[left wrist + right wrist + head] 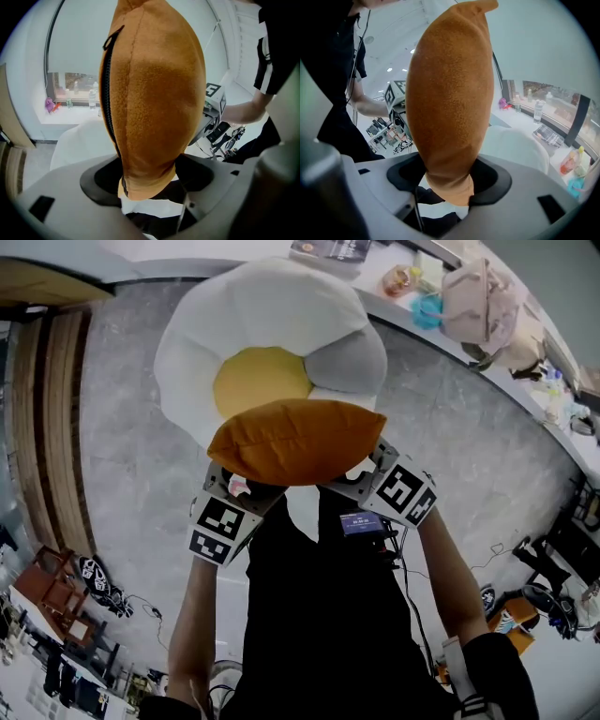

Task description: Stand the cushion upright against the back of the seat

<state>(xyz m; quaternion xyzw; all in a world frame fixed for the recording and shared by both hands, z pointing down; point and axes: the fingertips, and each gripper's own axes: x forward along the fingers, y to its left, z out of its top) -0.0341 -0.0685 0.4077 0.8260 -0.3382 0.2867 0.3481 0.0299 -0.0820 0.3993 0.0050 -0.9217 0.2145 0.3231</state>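
Cushion: orange cushion (pixel 295 440), at the centre of the head view, held off the floor with its long axis running from 9 to 3 o'clock.
Cushion detail: fleecy cover; a dark zipper (pixel 108 93) runs along the seam in the left gripper view.
Left gripper: left gripper (pixel 236 488) is at 7 o'clock of the cushion. In its own view the jaws are clamped on the cushion's lower corner (pixel 147 180), with fabric pinched between the pads.
Right gripper: right gripper (pixel 364 476) is at 4 o'clock of the cushion. In its own view the jaws are closed on the opposite corner (pixel 449 180), with fabric bunched between them.
Marker cubes: one on each gripper, left (pixel 220 526) and right (pixel 405 491), both facing the head camera.
Seat: white padded seat (pixel 272 306) lies at 12 o'clock of the cushion, with a yellow round panel (pixel 258 376) and a grey panel (pixel 347 362).
Cushion against seat: in the head view the cushion overlaps the seat's near edge. It cannot be told whether they touch.
Person: black clothing (pixel 328 615) at 6 o'clock, with both forearms reaching up to the grippers.
Floor: grey stone-pattern floor (pixel 122 456) surrounds the seat.
Surroundings: a pale counter (pixel 412 322) at 1 o'clock carries a pink bag (pixel 483 296) and a teal bowl (pixel 428 308).
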